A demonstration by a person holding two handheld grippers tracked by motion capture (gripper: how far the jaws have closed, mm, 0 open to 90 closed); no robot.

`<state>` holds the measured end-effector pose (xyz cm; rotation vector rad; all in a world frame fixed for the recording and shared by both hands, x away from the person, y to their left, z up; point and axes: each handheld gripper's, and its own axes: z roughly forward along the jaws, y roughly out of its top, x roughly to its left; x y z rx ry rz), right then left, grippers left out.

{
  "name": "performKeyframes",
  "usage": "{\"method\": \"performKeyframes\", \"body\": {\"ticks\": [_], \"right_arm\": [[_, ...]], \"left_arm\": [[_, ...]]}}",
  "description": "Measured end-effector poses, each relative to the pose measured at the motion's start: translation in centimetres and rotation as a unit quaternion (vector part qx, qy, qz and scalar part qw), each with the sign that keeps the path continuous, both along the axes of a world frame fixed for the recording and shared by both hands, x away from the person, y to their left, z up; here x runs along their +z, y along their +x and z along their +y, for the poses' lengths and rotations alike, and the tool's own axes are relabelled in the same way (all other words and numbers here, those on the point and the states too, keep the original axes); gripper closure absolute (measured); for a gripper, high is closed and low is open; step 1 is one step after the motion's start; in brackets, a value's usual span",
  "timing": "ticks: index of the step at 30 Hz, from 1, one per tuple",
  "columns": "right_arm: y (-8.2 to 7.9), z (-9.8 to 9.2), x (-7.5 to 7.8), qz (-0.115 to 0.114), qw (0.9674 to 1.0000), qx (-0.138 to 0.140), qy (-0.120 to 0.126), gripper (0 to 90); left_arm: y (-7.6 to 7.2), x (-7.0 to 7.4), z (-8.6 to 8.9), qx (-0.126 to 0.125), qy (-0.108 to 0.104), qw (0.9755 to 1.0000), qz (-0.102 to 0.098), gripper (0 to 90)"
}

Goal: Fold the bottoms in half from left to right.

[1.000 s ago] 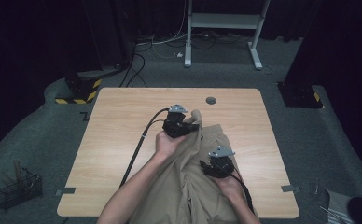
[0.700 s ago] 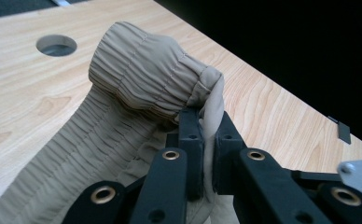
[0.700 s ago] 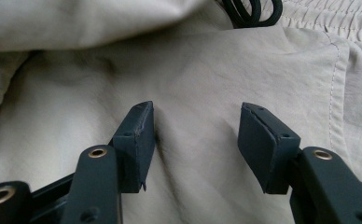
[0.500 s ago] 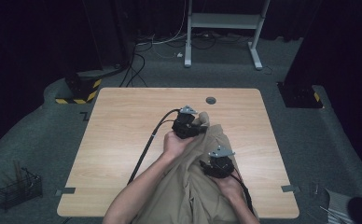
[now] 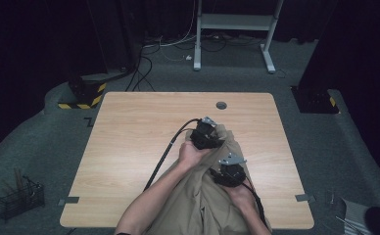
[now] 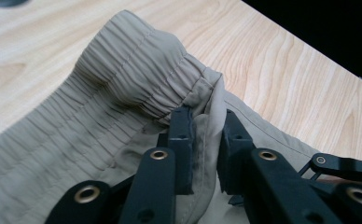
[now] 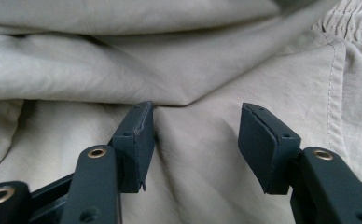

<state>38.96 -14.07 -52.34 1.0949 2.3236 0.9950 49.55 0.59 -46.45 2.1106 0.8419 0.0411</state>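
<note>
Item: khaki trousers (image 5: 212,196) at table (image 5: 129,147) near edge, waistband (image 6: 137,79) pointing away | Left gripper (image 6: 202,140): jaws just opening, waistband fold between them, loosely nipped | Right gripper (image 7: 195,140): jaws apart, resting on cloth nearer person | Left nearer waistband.

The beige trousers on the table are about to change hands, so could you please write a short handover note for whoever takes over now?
Left gripper: jaws just been opening, waistband fold between them, loosely if at all gripped.
Right gripper: open, resting on the fabric, nothing pinched.
Beige trousers: bunched at the near edge of the wooden table, elastic waistband pointing toward the far side.
Done: waistband brought onto the table.
Left: probably release it and smooth or fold the cloth.
</note>
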Motion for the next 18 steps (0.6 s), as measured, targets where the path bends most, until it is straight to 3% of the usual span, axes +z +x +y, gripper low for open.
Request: {"method": "performKeyframes", "body": {"ticks": [2, 3, 6, 7, 12, 18], "right_arm": [[0.0, 0.0, 0.0, 0.000, 1.0000, 0.000, 0.000, 45.3], [0.0, 0.0, 0.0, 0.000, 1.0000, 0.000, 0.000, 45.2], [0.0, 0.0, 0.0, 0.000, 1.0000, 0.000, 0.000, 45.1], [0.0, 0.0, 0.0, 0.000, 1.0000, 0.000, 0.000, 45.1], [0.0, 0.0, 0.0, 0.000, 1.0000, 0.000, 0.000, 45.1], [0.0, 0.0, 0.0, 0.001, 1.0000, -0.001, 0.001, 45.0]], "left_arm": [[-0.2, 0.2, -0.1, 0.000, 0.002, 1.0000, -0.002, 69.6], [-0.3, 0.3, -0.1, 0.001, 0.004, 1.0000, -0.008, 59.2], [-0.8, 1.1, 0.2, 0.006, 0.010, 0.9995, -0.028, 51.7], [-1.0, 1.6, 0.8, 0.011, 0.000, 0.9994, -0.032, 48.0], [-1.2, 3.0, 2.7, 0.026, -0.025, 0.9988, -0.035, 44.5], [-2.1, 3.4, 4.6, 0.021, -0.021, 0.9990, -0.032, 42.5]]}}
